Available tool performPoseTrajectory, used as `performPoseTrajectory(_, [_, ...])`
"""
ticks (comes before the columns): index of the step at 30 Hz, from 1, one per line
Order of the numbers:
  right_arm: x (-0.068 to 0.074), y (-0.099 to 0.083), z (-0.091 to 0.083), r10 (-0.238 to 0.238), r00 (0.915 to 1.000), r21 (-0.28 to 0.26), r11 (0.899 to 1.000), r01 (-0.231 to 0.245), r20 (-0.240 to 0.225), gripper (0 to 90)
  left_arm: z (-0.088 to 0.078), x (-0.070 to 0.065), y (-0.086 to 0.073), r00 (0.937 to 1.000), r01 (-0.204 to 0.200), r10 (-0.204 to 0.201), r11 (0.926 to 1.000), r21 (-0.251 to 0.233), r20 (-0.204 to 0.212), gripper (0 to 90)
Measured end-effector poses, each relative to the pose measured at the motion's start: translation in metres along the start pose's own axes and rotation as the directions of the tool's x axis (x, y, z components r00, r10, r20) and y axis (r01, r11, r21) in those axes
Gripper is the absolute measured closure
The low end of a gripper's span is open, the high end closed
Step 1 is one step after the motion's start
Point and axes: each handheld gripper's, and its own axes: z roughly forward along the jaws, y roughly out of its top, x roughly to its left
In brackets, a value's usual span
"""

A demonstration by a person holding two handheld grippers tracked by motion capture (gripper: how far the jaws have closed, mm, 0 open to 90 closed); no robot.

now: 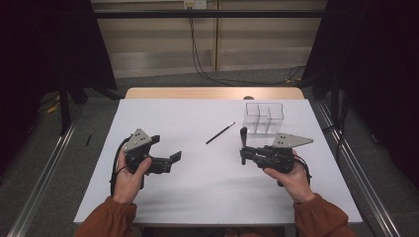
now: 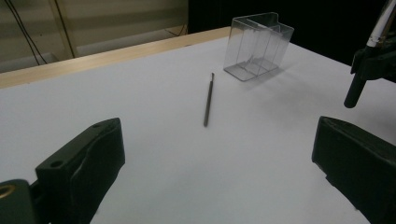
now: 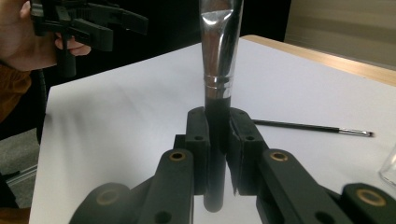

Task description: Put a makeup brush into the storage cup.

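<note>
- My right gripper pinches thick brush upright, near clear organizer.
- Left gripper spread, empty; thin brush on table.
- Next, I'd guess: lift brush into a compartment.

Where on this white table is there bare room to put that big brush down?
The widest bare patch lies between the left tongs and the right tongs, toward the table's near edge. The far left corner is bare too. It is crowded around the clear organizer and the thin brush.
</note>
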Motion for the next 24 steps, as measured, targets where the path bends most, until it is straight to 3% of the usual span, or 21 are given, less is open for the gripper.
performPoseTrajectory(3, [-0.003, 0.0, -0.003, 0.006, 0.9999, -0.007, 1.0, -0.006, 0.011, 80.1, -0.005, 0.003, -0.004, 0.9999, -0.008, 0.007, 0.9998, -0.021, -0.015, 2.5])
performPoseTrajectory(6, [-0.006, 0.001, -0.005, 0.01, 0.9997, -0.01, 1.0, -0.01, 0.022, 80.0, -0.011, 0.006, -0.009, 0.9997, 0.011, -0.012, 0.9986, -0.051, -0.023, 2.8])
performPoseTrajectory(13, [-0.016, 0.007, -0.012, 0.021, 0.9982, -0.022, 1.0, -0.02, 0.056, 80.1, -0.028, 0.011, -0.021, 0.9987, -0.007, 0.005, 0.9987, -0.05, -0.05, 2.4])
performPoseTrajectory(24, [-0.032, 0.015, -0.021, 0.035, 0.993, -0.038, 0.999, -0.031, 0.112, 80.1, -0.053, 0.017, -0.044, 0.9954, 0.003, -0.007, 0.9991, -0.043, -0.095, 2.3])
